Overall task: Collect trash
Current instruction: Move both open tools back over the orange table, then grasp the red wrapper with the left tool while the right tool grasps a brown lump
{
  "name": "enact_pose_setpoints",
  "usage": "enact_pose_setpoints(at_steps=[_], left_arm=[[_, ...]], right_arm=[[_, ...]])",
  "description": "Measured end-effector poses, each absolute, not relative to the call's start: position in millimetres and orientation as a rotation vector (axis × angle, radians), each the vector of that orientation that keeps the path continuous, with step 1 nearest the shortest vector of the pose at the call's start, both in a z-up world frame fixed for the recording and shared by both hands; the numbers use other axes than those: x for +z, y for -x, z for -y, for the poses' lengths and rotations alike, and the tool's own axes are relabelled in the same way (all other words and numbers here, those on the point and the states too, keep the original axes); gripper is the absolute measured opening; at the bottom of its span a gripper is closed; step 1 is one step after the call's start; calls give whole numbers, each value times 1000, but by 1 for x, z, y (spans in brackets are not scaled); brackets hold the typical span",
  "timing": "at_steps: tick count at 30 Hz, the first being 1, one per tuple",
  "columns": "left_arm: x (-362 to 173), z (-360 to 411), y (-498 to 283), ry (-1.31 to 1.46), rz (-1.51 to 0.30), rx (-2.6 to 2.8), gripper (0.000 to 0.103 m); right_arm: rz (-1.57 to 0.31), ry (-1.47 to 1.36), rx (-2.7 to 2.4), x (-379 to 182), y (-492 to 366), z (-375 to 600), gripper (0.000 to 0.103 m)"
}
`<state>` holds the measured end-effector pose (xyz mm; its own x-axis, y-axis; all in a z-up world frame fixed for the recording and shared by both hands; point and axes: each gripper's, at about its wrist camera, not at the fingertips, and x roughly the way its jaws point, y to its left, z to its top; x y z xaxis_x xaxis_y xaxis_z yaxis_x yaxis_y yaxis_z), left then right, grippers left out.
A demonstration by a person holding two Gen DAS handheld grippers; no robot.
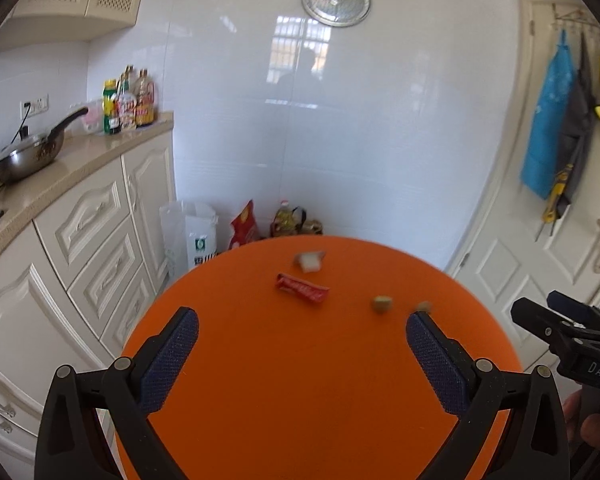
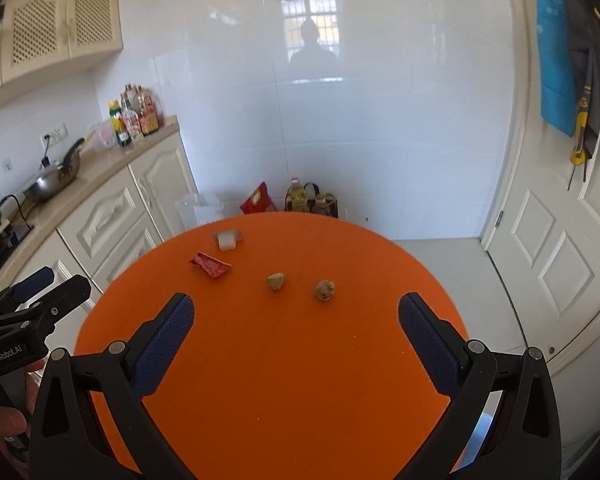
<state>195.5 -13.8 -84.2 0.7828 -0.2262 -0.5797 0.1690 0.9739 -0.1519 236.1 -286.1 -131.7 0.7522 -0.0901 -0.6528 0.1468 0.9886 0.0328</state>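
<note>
On round orange table [image 2: 284, 360]: white crumpled tissue [image 2: 227, 239] farthest back, red foil wrapper [image 2: 211, 265] just before it, two brown crumpled lumps [image 2: 276, 281] [image 2: 324, 290] to right.

near half of round orange table [image 2: 280, 380]: bare, free to pass | far half: red crumpled wrapper [image 2: 211, 265], white plastic piece [image 2: 227, 239], two brown crumpled lumps [image 2: 276, 281] well apart

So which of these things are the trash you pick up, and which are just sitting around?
Trash on the orange table:
red wrapper
white crumpled scrap
two brownish lumps

Just lying about:
wok and bottles on the counter
bags on the floor
blue apron on the door
</note>
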Motion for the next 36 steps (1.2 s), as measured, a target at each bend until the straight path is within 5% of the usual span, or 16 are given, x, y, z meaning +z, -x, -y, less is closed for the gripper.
enact_pose_setpoints(at_steps=[10,22,29,36], left_arm=[[-111,85,-331,22,-795,-195,102],[-185,143,-513,-61,-950,-206,102],[-189,171,-560,-101,-933,-280,82],[-187,195,-592,-100,-907,-318,47]], right_arm=[[-867,-98,-189,-200,-301,332,102],[-972,-99,-175,-257,-358,352,85],[-977,-46,-174,-269,-362,346,65],[-974,-16,-150,-267,-367,340,25]])
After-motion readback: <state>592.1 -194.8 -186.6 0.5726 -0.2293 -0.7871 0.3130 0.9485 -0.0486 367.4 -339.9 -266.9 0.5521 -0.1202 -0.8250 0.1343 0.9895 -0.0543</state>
